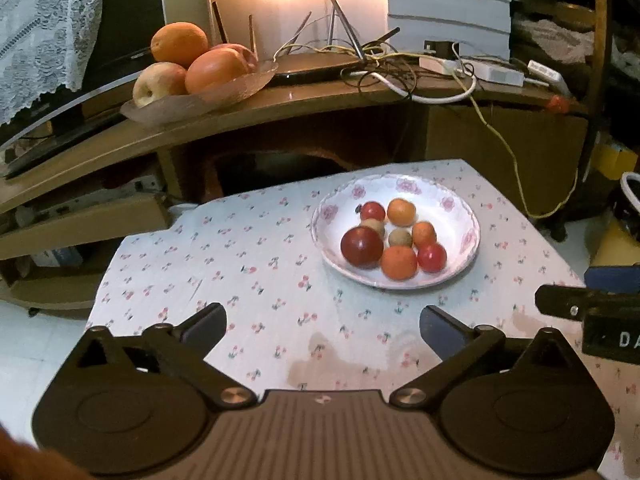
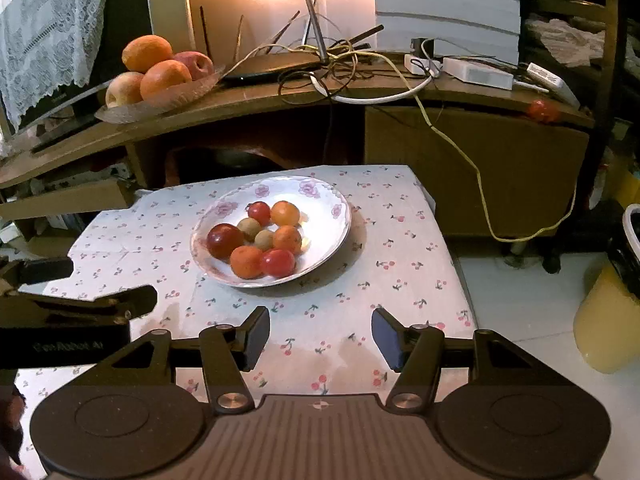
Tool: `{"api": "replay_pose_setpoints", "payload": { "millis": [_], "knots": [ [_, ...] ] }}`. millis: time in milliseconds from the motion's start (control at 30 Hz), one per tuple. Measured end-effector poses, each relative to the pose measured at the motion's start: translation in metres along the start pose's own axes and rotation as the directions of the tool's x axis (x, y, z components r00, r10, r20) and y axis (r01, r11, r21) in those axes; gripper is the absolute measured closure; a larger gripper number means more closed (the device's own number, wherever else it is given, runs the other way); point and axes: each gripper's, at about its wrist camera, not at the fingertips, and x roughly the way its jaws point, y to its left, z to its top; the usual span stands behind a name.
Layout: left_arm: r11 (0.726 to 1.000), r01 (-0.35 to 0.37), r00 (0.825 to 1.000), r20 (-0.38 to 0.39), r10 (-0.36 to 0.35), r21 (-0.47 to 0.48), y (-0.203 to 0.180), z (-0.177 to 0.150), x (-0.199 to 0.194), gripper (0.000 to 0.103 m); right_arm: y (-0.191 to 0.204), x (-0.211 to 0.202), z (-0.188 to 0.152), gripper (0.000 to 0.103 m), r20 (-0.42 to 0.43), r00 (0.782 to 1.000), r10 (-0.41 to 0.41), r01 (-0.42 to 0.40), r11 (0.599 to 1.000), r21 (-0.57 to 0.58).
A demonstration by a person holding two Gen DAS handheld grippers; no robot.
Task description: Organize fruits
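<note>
Both tools hover above the cherry-print tablecloth [image 2: 360, 280], short of the floral plate [image 1: 460, 216]. The left gripper [image 1: 322, 326] is spread wide with nothing between its fingers; the right gripper [image 2: 320, 338] is likewise released and empty.

Recommended approach, as a judgement: pick an outer fruit first, such as the near red tomato [image 2: 278, 263], descending from above with jaws straddling it, closing gently (round, smooth fruit will likely roll or squirt sideways).

The plate's fruit sits ahead of both jaws, well apart: right of centre for the left tool, slightly left for the right.
</note>
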Motion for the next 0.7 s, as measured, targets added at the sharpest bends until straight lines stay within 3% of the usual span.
{"api": "replay_pose_setpoints", "payload": {
  "millis": [700],
  "knots": [
    [0.998,0.032,0.995,-0.090,-0.037,-0.056,0.003,-0.050,-0.033,0.000,0.014,-0.042,-0.051,0.042,-0.039,0.999,0.012,-0.011,1.000,0.008]
  ]
}}
